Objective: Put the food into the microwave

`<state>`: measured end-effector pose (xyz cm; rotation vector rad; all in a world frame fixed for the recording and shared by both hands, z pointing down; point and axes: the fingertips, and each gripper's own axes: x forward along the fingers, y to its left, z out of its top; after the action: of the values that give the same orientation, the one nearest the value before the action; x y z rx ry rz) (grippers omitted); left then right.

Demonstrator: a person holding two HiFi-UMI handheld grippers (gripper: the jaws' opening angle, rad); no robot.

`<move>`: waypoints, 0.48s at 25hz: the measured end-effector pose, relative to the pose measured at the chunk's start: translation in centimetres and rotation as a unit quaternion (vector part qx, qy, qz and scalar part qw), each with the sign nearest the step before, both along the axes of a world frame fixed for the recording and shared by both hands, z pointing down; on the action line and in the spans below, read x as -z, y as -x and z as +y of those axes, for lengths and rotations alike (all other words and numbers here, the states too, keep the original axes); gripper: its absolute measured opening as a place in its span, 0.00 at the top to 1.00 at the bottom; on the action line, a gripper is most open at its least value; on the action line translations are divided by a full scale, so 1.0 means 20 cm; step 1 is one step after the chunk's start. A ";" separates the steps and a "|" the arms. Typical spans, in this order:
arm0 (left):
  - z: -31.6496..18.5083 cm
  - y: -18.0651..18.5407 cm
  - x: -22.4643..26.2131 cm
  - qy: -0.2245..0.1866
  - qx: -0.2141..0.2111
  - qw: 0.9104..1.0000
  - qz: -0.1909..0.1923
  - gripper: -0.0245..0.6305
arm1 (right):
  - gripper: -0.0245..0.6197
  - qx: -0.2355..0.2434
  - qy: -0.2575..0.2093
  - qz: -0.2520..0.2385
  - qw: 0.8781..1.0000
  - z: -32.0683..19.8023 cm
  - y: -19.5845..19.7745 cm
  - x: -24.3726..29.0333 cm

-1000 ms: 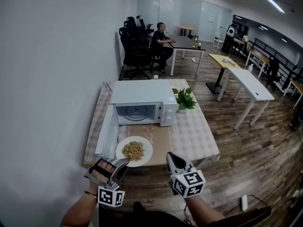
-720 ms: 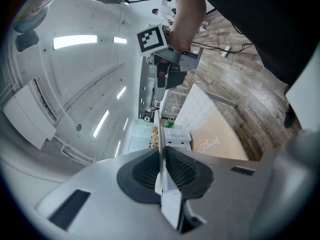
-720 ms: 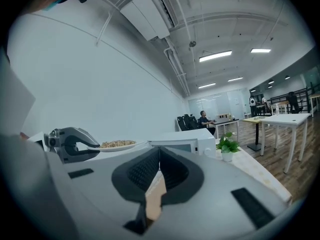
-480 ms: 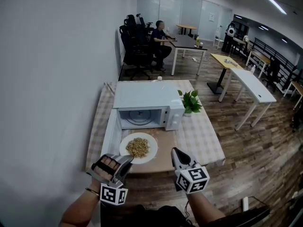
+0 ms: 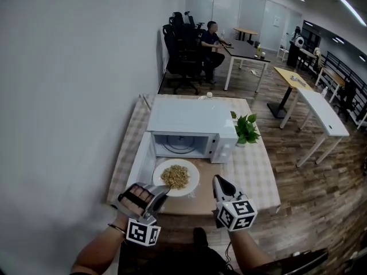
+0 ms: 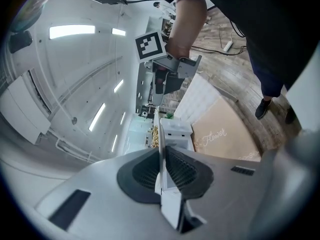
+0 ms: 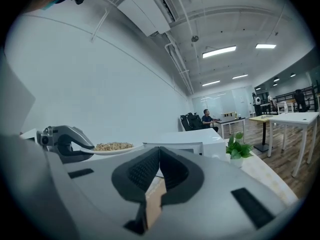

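Note:
A white plate with a heap of beige food hangs over the table's near edge, in front of the white microwave. The microwave's door stands swung open to the left, and its cavity shows a glass turntable. My left gripper is shut on the plate's near rim; in the left gripper view the rim runs edge-on between the pads. My right gripper is shut and empty, to the right of the plate. In the right gripper view the plate and left gripper sit at left.
A small potted plant stands right of the microwave on the checked tablecloth. A brown mat lies under the plate. A white wall runs along the left. Desks, office chairs and a seated person are farther back.
Both grippers and the held plate have moved forward toward the microwave's open front. The plate stays in the left gripper's grip, and the right gripper stays shut.

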<state>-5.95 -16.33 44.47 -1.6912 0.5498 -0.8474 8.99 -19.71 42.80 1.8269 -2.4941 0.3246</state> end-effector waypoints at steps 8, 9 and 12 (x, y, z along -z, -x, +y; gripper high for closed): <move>-0.22 -0.18 -0.09 0.019 0.038 0.999 -0.006 0.90 | 0.95 0.050 0.009 0.004 0.999 -0.25 -0.10 -0.04; -0.24 -0.20 -0.10 0.020 0.040 0.999 -0.005 0.90 | 0.95 0.053 0.009 0.008 0.999 -0.28 -0.11 -0.05; -0.32 -0.25 -0.15 0.024 0.048 0.999 -0.002 0.90 | 0.95 0.058 0.010 0.015 0.998 -0.37 -0.15 -0.08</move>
<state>-0.98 -22.67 47.40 -1.7161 0.6163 -0.9396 11.99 -27.05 44.36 1.6576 -2.5538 0.3135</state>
